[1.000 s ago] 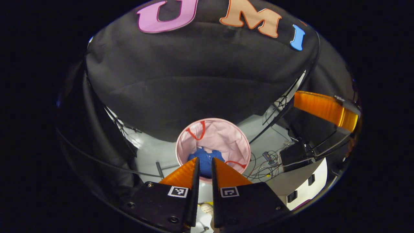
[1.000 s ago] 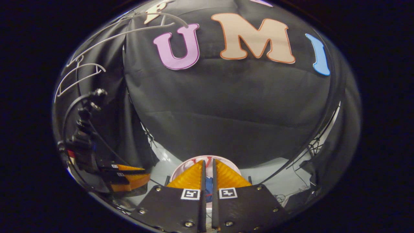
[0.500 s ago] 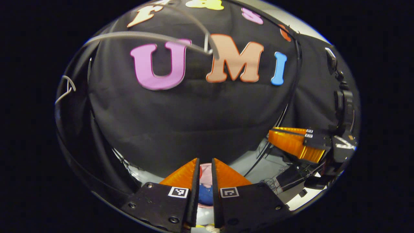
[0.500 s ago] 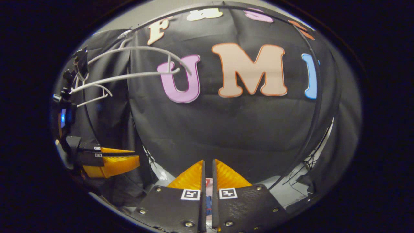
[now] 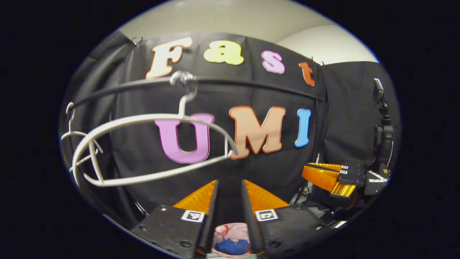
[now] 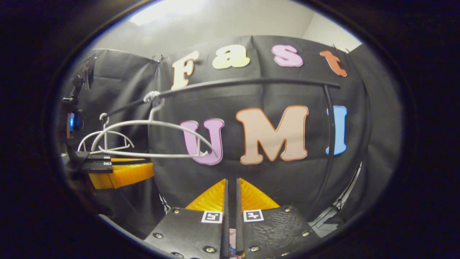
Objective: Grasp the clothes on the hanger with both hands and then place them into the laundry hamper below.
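Two square black-and-white markers (image 5: 266, 214) sit on left hand-held gripper (image 5: 229, 187).

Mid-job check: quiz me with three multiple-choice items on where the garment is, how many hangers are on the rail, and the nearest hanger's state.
1. Where is the blue garment?
A. on a hanger
B. in the pink round laundry hamper
C. between gripper fingers

2. How many white wire hangers hang on the black rail?
A. one
B. two
C. four

3. The nearest white wire hanger is:
A. bare
B. holding a shirt
C. on the floor

Answers: B, blue cloth lies inside the hamper; B, a second hanger hangs behind the first; A, only bare wire shows.
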